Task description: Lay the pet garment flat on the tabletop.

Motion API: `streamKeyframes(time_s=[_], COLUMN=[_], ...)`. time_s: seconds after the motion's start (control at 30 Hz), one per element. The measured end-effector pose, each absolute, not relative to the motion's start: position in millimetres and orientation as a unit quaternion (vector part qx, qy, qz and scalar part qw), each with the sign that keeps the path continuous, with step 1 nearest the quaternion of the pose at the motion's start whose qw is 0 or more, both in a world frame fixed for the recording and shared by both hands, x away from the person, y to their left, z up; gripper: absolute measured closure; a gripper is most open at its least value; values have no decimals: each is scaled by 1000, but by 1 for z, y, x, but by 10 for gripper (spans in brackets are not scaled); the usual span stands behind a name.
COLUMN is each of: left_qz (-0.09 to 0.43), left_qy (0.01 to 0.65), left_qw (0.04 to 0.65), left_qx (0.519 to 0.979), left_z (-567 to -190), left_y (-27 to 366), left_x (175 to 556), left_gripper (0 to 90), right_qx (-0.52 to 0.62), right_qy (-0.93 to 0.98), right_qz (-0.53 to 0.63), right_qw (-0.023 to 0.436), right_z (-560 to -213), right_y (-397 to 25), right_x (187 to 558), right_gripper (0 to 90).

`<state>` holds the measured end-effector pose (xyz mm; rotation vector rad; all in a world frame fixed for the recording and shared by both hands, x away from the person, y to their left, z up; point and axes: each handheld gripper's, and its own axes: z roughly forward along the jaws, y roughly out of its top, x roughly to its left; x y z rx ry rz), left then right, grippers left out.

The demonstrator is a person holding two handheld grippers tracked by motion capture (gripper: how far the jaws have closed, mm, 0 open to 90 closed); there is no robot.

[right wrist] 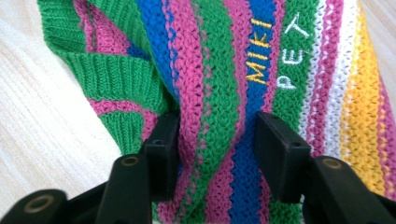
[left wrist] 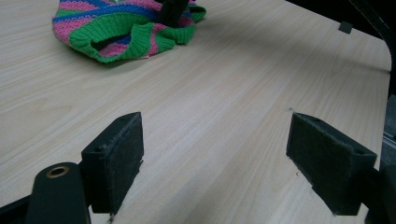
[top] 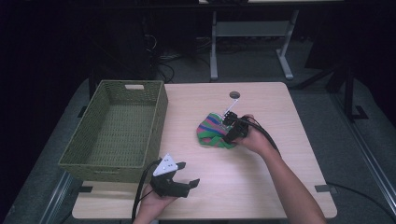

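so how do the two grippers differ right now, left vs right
The left gripper hangs over bare table near the front edge, jaws spread wide with nothing between them; the right gripper is down on the striped knit garment mid-table, its jaws set around a fold of the knit. The left carries a grey three-cornered plate; none is plain on the right. Both are black, hand-held, with trailing cables.

A basket sits at the table's left edge; a knitted garment lies mid-table, to its right.
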<state>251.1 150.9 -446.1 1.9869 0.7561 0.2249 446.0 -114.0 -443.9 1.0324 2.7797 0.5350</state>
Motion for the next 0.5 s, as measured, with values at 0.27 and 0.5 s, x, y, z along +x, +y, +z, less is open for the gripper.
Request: streamKeyframes(time_s=[0.27,0.5], left_qz=[93,92], left_qy=[310,314], left_qw=[479,482], left_qx=[816,813], left_z=[-446,-446], left_y=[151,151], left_x=[251,251], left_gripper=[187,187], right_qx=[357,363], right_qy=[919,918], right_qz=[153,144], right_qw=[65,66], right_z=[-442,-440], right_y=[-107,-105], right_x=[448,451], right_gripper=[591,684])
